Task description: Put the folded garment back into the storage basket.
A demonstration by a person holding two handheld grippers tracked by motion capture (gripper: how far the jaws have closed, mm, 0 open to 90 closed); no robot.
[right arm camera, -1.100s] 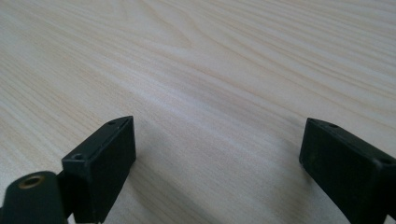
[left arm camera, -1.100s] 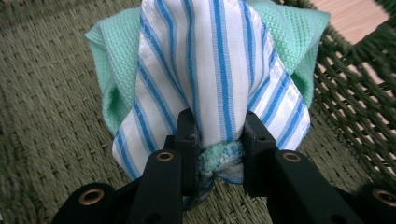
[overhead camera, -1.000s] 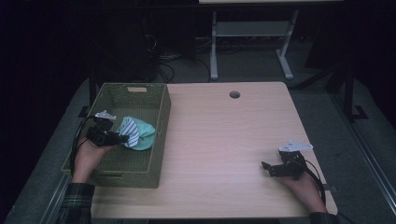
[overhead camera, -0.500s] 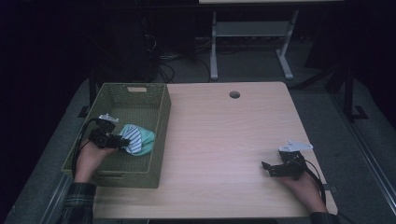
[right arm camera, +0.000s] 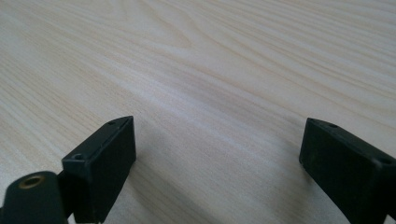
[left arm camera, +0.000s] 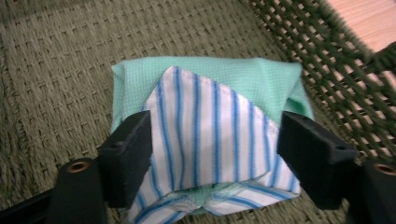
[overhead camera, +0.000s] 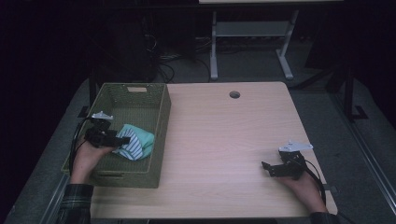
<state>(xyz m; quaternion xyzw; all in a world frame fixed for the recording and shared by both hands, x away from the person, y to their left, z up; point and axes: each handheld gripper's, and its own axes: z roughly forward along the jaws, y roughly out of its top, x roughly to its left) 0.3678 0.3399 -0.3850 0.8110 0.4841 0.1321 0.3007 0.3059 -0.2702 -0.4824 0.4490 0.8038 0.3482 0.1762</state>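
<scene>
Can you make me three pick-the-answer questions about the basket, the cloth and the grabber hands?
1. Where does the folded cloth lie?
A. in the green basket
B. on the table
C. on the floor

2. What colour are the stripes on the cloth?
A. red
B. blue
C. black

3. How do the jaws of the right gripper stand?
A. closed on the cloth
B. closed on the basket rim
C. open over bare wood

Answers:
1. A, the woven basket floor shows all around the cloth.
2. B, blue stripes run over white, with mint green fabric beside them.
3. C, the right gripper view shows wood grain between the spread jaws.
</scene>
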